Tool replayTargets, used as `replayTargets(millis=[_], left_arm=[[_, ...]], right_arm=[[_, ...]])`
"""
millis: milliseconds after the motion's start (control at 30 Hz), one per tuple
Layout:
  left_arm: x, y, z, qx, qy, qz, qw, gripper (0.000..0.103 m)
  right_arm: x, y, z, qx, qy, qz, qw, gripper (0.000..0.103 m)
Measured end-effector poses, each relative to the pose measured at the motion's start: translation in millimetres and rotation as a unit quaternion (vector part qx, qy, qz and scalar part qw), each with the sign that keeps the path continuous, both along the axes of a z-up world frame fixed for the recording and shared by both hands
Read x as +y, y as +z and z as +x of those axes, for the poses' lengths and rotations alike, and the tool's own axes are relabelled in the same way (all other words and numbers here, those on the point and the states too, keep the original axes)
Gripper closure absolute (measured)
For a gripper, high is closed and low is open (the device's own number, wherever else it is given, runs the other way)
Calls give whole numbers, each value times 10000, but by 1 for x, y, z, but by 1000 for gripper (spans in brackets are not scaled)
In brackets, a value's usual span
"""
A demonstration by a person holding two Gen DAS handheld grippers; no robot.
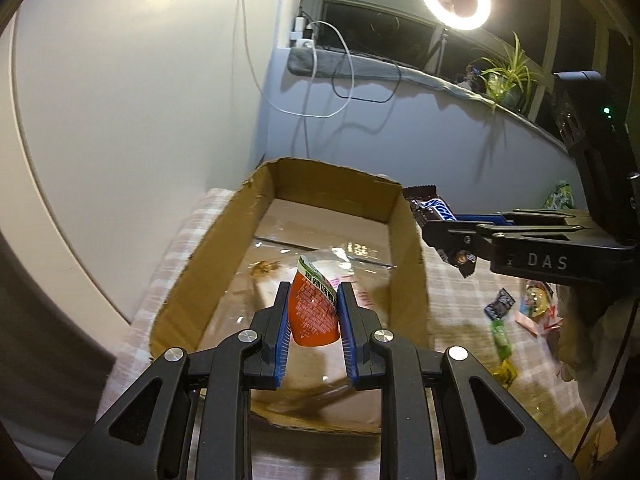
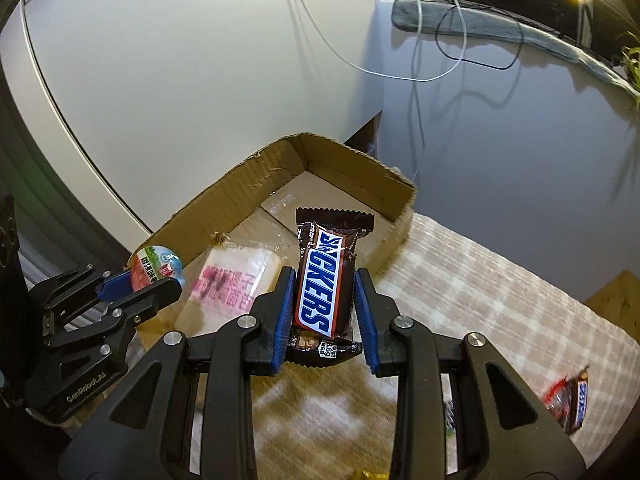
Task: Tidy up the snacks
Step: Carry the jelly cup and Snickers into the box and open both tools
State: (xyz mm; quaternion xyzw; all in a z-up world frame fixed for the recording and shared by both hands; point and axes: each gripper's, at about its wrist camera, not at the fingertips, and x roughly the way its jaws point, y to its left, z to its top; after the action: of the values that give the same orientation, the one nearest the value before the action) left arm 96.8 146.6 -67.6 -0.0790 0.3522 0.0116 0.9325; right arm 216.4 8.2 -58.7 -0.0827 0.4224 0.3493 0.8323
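Orange snack pouch point(image 1: 314, 312) and Snickers bar point(image 2: 325, 280), upright above cardboard box point(image 1: 412, 272).

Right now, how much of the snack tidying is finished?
Barely begun. One pink-printed packet already lies in the cardboard box. In hand: the left claw holds an orange packet over the box, and the right claw grips a Snickers bar near its edge. Left: several loose snacks on the checked cloth, including another Snickers.

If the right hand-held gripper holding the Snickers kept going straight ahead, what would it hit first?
Probably the cardboard box: the right hand-held gripper with its Snickers points over the near rim toward the box floor and far wall. Depth is hard to judge.
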Motion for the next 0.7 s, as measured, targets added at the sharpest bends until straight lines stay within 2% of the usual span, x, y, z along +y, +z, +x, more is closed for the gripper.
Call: replayTargets(millis=[533,600,667,700], left_arm=[[6,-4,4,60,127,36,9999,82],[6,-4,4,67,144,58,9999,75],[5,-3,4,45,167,83,9998,52],[5,-3,3,20,178,98,9998,50]], right_arm=[[26,-15,13,69,133,-91,9998,72],[27,-15,13,69,130,-83,9999,72],[27,-14,12,40,124,-78,9999,71],[26,-13,12,9,122,-70,9999,65]])
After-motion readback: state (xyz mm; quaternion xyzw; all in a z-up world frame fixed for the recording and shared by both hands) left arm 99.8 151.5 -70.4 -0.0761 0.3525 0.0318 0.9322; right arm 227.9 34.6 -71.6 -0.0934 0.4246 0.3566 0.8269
